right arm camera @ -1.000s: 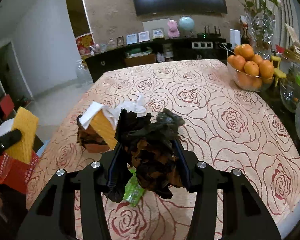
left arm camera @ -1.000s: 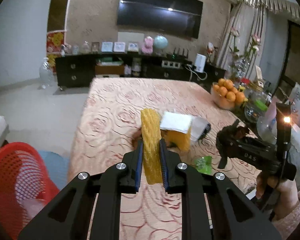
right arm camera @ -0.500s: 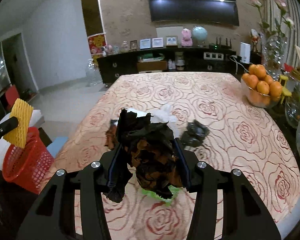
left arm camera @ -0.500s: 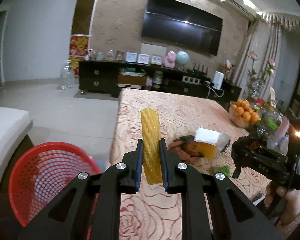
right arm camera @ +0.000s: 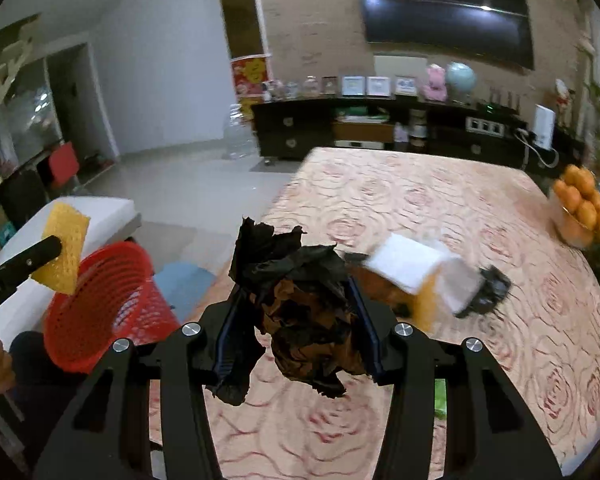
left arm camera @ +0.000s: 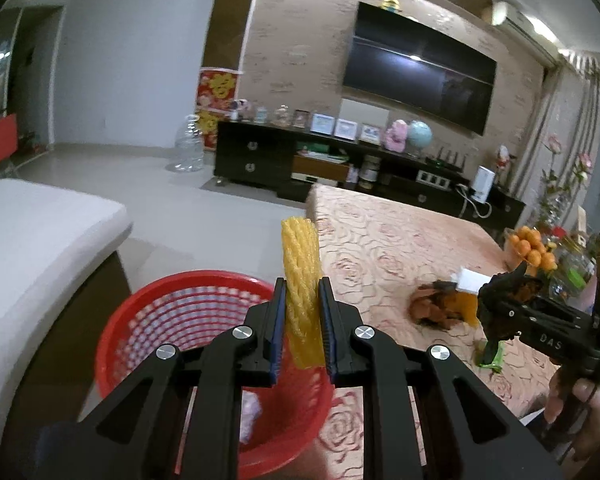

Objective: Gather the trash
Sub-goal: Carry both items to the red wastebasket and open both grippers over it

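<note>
**Both tongs loaded, basket within reach, scraps left on the desk**

The left tongs (left arm camera: 303,312) are clamped on a yellow foam net (left arm camera: 301,288), held upright just above the near rim of the red basket (left arm camera: 148,320), which stands off the desk's left edge beside a white bench (left arm camera: 40,240). A pale scrap already lies in the basket. The right tongs (right arm camera: 300,316) are clamped on a crumpled black and brown wad (right arm camera: 300,304), over the desk (right arm camera: 440,200) near its left edge. Both loads are not yet dropped. Farther in, toward the desk's middle, a pile of scraps (right arm camera: 420,276) remains, plus a green wrapper (left arm camera: 490,358) by the near edge. Open floor lies beyond the basket; the bowl of oranges (right arm camera: 584,208) keeps to the right edge.
</note>
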Tool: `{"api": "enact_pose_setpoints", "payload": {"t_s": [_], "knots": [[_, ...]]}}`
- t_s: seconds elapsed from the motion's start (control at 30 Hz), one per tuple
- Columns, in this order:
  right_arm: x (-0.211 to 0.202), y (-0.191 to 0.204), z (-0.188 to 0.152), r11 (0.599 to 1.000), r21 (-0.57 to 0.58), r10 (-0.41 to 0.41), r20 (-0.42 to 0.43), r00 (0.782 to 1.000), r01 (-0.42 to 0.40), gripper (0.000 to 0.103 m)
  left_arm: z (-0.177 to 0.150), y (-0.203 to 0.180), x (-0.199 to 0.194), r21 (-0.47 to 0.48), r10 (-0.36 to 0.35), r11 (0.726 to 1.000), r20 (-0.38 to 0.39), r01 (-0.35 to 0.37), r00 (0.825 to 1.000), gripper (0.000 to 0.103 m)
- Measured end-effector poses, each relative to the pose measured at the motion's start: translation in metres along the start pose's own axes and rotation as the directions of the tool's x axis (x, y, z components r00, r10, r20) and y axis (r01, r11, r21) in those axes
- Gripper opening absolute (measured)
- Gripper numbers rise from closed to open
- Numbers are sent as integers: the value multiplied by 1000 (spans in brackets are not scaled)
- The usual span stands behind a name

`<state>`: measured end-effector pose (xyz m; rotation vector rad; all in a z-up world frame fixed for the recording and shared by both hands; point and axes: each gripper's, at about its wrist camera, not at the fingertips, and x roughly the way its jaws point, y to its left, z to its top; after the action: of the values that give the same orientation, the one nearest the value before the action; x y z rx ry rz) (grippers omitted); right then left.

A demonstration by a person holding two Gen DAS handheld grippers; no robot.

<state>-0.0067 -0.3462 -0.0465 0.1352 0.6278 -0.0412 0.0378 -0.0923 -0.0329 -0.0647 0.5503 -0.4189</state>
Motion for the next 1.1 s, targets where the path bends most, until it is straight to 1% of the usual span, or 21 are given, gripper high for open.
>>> {"api": "enact_pose_setpoints", "payload": {"t_s": [0.23,0.4,0.63,0.83,1.0,1.1], "knots": [[15,58,11,993,-87,72,-19,997,-73,48,-3,34,-8,-46,47,998,-3,-47,999,15],[23,87,20,987,-110,118,-32,993,-121,48,-5,54,-11,-76,73,994,-13,-74,997,15],[46,128,22,970,-128,195,-104,975,-208,48,-11,75,-6,-107,93,989,-49,-98,994,15],[65,148,15,961,-149,206,-165,964,-231,48,-17,82,3,-121,93,987,-77,-102,993,15],[77,160,13,956,-162,210,-194,958,-243,49,-18,82,10,-126,91,987,-98,-103,991,15],[81,161,14,959,-161,202,-193,960,-234,57,-20,82,14,-127,81,987,-112,-95,990,16]]}}
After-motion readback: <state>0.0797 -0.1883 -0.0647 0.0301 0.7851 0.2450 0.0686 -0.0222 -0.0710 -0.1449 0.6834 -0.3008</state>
